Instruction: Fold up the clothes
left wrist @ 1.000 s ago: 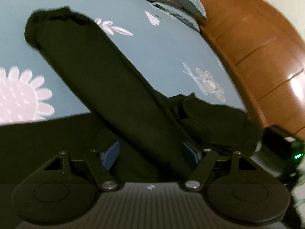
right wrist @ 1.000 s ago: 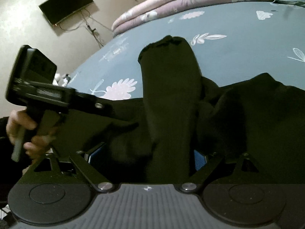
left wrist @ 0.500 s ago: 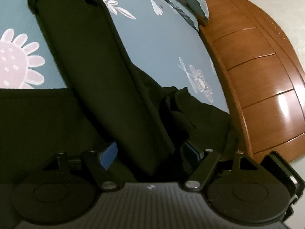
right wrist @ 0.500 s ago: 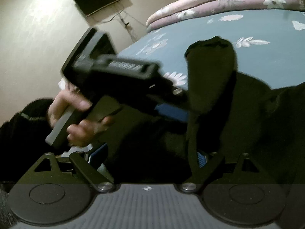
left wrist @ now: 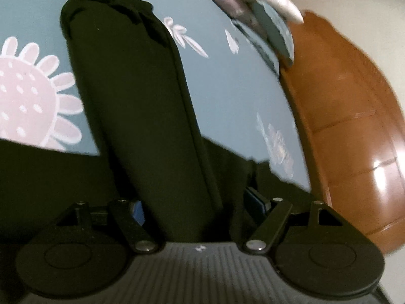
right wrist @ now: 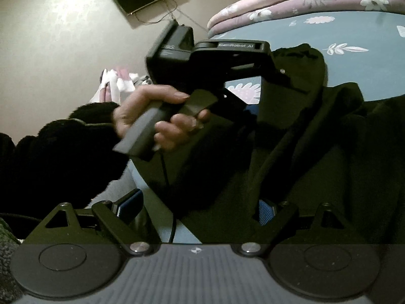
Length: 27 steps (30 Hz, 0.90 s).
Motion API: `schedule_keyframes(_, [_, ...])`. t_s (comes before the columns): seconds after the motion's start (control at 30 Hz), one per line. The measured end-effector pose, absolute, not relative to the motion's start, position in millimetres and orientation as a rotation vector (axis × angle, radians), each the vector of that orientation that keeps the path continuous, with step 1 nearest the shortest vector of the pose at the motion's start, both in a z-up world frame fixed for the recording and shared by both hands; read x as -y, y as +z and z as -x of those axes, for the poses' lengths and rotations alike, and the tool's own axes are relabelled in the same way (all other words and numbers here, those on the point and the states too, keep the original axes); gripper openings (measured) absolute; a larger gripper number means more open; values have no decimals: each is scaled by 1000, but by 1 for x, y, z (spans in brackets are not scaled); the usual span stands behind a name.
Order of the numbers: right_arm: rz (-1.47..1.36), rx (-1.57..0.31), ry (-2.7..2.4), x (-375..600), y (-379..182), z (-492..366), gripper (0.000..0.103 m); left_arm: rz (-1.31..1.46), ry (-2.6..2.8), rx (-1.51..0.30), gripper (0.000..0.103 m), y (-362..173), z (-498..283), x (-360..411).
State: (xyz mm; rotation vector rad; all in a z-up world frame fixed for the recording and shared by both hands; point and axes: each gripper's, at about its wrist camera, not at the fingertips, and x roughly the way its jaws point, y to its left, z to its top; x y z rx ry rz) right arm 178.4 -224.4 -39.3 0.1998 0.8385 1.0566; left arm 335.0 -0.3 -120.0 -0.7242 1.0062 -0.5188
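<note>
Your left gripper (left wrist: 195, 204) stands spread astride the base of the dark knit garment's long sleeve (left wrist: 131, 96), pads not yet pressing. The sleeve's long axis runs straight ahead toward the bed's far edge across the blue flower-print bedsheet (left wrist: 227, 86). Your right gripper (right wrist: 200, 206), also spread and holding nothing, hovers at the garment's body (right wrist: 329, 152) near the bed's near edge; the left is nearer the sleeve.
</note>
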Motion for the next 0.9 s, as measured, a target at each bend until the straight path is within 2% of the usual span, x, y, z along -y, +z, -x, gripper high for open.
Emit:
schedule_keyframes(0.03, [-207,-833,1050,227,-38,-177,93,730,-513,-988,66,-122,-338,0])
schedule_keyframes(0.1, [-215,-821,1035,233,-35,-172,93,716,-488,-979,30,-124,-341,0])
schedule_keyframes(0.17, [-225,-807,1020,241,-32,-168,93,678,-454,-970,10,-125,-341,2])
schedule_keyframes(0.3, [-262,-765,971,260,-26,-162,93,611,-412,-892,4,-110,-332,0])
schedule_keyframes(0.67, [-386,-605,674,333,-12,-138,98,431,-399,-661,4,-27,-283,-2])
schedule_keyframes(0.9, [-254,-657,394,344,-20,-134,98,290,-356,-592,4,-13,-237,-5])
